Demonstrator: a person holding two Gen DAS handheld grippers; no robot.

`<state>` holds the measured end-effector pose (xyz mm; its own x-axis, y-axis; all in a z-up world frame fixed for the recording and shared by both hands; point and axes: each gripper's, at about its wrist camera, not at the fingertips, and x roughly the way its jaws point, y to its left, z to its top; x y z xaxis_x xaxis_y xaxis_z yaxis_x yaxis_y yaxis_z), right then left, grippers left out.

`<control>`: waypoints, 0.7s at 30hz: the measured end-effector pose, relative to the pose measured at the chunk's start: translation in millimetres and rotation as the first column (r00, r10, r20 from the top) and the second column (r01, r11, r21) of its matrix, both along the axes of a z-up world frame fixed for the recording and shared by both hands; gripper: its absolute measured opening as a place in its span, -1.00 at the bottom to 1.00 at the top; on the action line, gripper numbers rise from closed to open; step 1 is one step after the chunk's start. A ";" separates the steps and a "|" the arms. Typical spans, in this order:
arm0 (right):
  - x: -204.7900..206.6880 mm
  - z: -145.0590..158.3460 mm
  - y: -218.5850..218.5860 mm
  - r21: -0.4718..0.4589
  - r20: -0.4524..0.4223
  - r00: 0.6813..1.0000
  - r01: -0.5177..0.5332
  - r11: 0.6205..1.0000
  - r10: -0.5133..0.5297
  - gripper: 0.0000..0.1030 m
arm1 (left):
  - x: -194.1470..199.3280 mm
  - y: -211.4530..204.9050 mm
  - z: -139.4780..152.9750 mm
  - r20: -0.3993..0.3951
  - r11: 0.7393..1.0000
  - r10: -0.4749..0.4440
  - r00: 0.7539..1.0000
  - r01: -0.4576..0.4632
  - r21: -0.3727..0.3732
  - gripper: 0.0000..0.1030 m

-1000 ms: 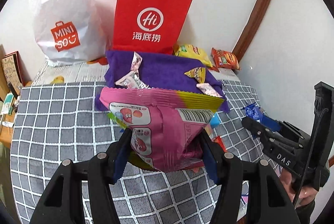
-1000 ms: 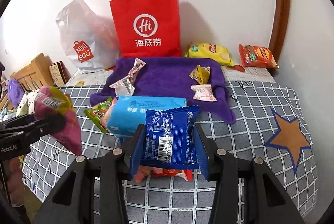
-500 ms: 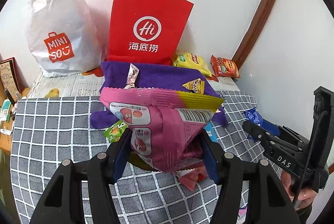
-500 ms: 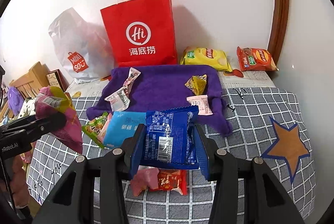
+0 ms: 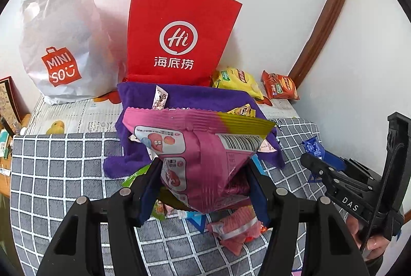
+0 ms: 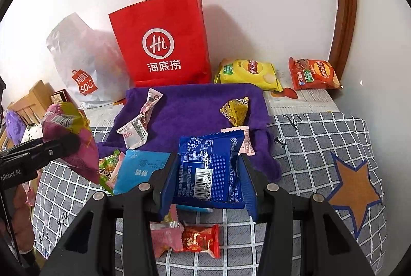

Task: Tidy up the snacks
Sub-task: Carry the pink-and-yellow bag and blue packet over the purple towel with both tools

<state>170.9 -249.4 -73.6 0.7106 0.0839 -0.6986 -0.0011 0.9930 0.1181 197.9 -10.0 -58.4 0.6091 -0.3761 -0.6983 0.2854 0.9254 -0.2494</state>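
Note:
My left gripper (image 5: 204, 183) is shut on a pink and yellow snack bag (image 5: 200, 147), held above the checked cloth. The same bag (image 6: 68, 137) shows at the left of the right wrist view. My right gripper (image 6: 208, 178) is shut on a blue snack packet (image 6: 210, 168) with a barcode, lifted over the pile. Under it lie a light blue packet (image 6: 140, 170), a green packet (image 6: 108, 168), a pink packet (image 6: 164, 237) and a red packet (image 6: 201, 240). A purple towel (image 6: 190, 109) carries a few small wrapped snacks. A red paper bag (image 6: 161, 42) stands behind it.
A white plastic bag (image 5: 59, 44) stands left of the red paper bag. A yellow chip bag (image 6: 248, 73) and an orange chip bag (image 6: 313, 74) lie against the wall at the right. The grey checked cloth (image 6: 321, 142) bears a star patch. A hand (image 5: 375, 242) holds the right gripper.
Both grippers have drawn back from the towel with their packets, slightly higher. More of the bags, the wall and the loose pink and red packets below has come into view.

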 end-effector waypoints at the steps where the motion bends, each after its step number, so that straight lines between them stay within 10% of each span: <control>1: 3.3 -0.6 0.1 -0.003 -0.001 1.000 -0.002 1.000 0.002 -0.11 | 4.3 -0.4 -1.0 -0.004 1.000 0.001 1.000 -0.001 -0.001 0.17; 21: 68.3 -24.9 -17.6 -0.003 -0.045 0.998 0.040 0.999 -0.040 -0.11 | 70.8 17.4 -30.8 -0.058 0.999 0.053 0.997 -0.053 0.013 0.17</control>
